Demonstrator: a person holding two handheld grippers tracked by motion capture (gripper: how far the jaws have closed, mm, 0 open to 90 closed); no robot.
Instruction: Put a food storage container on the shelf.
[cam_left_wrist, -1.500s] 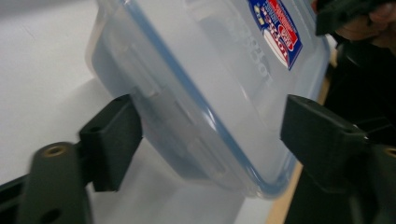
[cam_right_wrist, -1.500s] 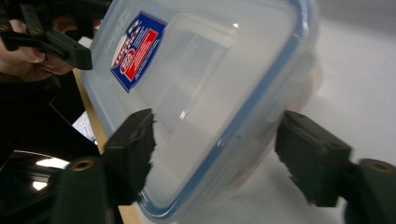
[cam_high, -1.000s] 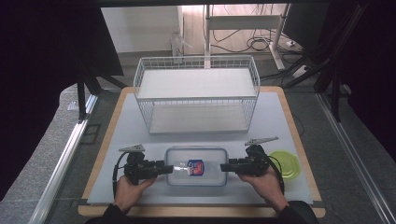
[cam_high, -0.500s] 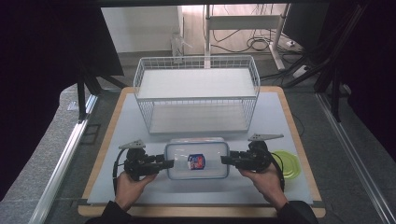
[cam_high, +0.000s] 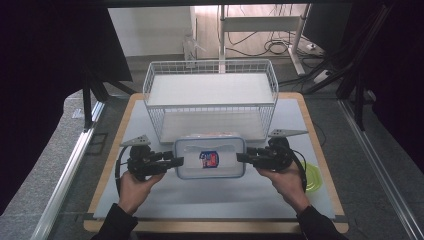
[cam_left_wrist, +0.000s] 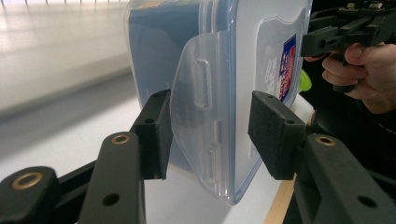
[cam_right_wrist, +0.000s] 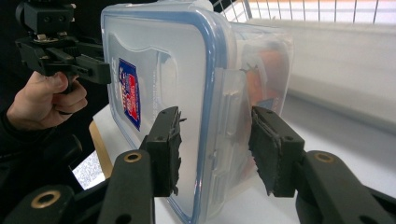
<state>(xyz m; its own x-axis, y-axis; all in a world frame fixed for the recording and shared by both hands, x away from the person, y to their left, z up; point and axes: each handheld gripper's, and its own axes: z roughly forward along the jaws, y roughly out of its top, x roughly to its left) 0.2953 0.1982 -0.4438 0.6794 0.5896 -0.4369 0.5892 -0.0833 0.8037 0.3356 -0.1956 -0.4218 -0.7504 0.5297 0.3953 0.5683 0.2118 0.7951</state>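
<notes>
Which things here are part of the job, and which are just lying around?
In use:
- clear lidded container
- left tongs, gripping its end
- right tongs, gripping the other end

Lying about:
- white wire basket
- green lid at the mat's right edge

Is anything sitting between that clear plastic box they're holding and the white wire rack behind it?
Nothing visible does. The clear plastic box with the blue-rimmed lid is held at both ends by the left tongs and right tongs, directly in front of the white wire rack. The green lid lies off to the right.
</notes>
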